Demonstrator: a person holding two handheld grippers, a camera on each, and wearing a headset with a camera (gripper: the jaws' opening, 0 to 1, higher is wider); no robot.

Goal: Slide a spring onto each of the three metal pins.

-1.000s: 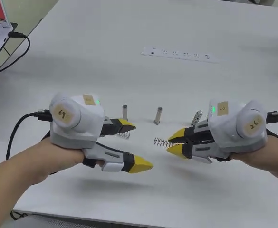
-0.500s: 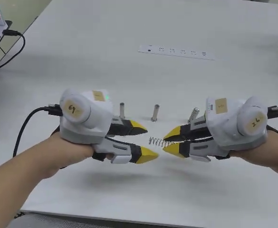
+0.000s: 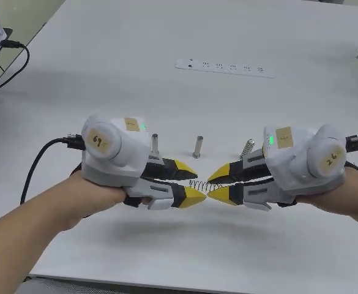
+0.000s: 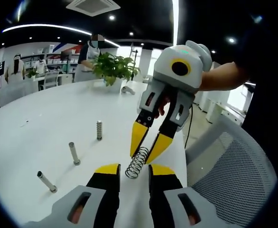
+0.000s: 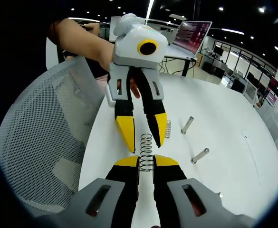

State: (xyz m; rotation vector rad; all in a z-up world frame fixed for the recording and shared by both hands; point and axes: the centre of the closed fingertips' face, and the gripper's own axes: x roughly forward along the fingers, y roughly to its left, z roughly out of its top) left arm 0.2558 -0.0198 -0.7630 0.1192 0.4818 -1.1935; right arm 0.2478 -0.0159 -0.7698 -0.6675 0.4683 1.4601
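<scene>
Just above the white table point(image 3: 166, 79), thin coiled steel spring point(image 4: 136, 164) clamped at one end in the white, yellow-tipped right gripper point(image 3: 210, 187); free end between the parted, unclenched jaws of the matching left gripper point(image 3: 199, 183). Behind, three short metal pins point(image 3: 198, 147), upright.

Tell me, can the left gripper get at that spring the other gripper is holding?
Probably yes. The left gripper has its jaws open, and the free end of the spring, which the right gripper holds clamped, lies between their tips with nothing in the way.
</scene>
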